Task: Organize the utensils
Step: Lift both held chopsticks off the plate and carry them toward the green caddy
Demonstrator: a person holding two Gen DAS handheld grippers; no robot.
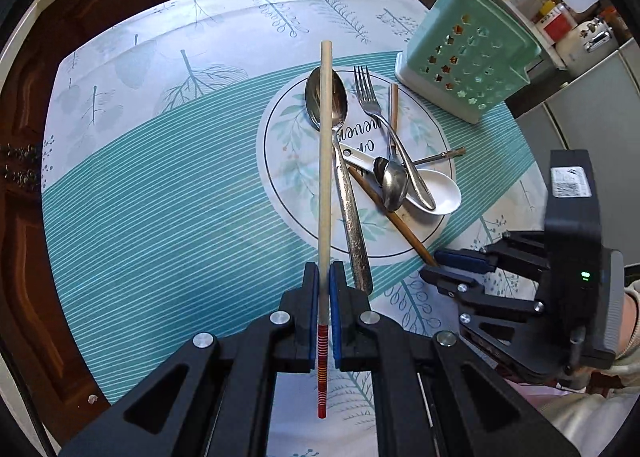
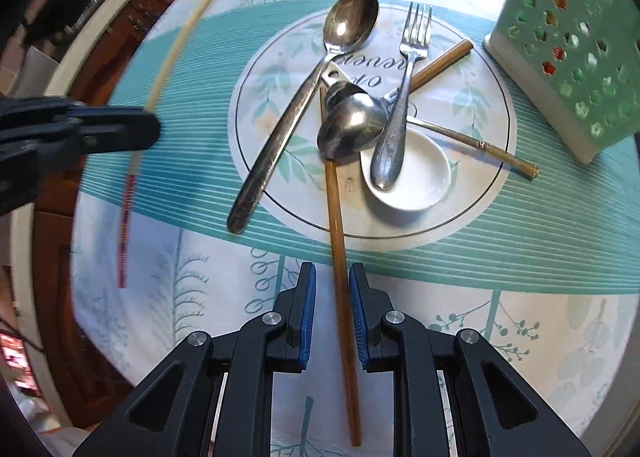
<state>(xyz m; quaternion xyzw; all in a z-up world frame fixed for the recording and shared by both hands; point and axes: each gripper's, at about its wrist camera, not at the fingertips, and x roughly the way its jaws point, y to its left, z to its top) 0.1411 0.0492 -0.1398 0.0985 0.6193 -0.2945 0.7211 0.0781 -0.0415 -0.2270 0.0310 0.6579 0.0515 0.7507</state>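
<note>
The left gripper (image 1: 324, 277) had its jaws pinching a pale chopstick (image 1: 325, 161) that ran toward 12 o'clock, with the green holder (image 1: 468, 53) at about 1 o'clock, well apart across the plate (image 1: 280, 161). The right gripper (image 2: 332, 281) had its jaws spread, not pressing, around a brown chopstick (image 2: 338, 217) whose long axis ran 12 to 6 between them. Its far end lay under the spoons (image 2: 348, 125), so I judge that sliding it back toward 6, over the free tabletop (image 2: 480, 337), was safer.

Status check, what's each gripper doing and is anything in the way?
Left gripper shut on pale chopstick. Right gripper open astride brown chopstick. Its far end under small spoon.
</note>
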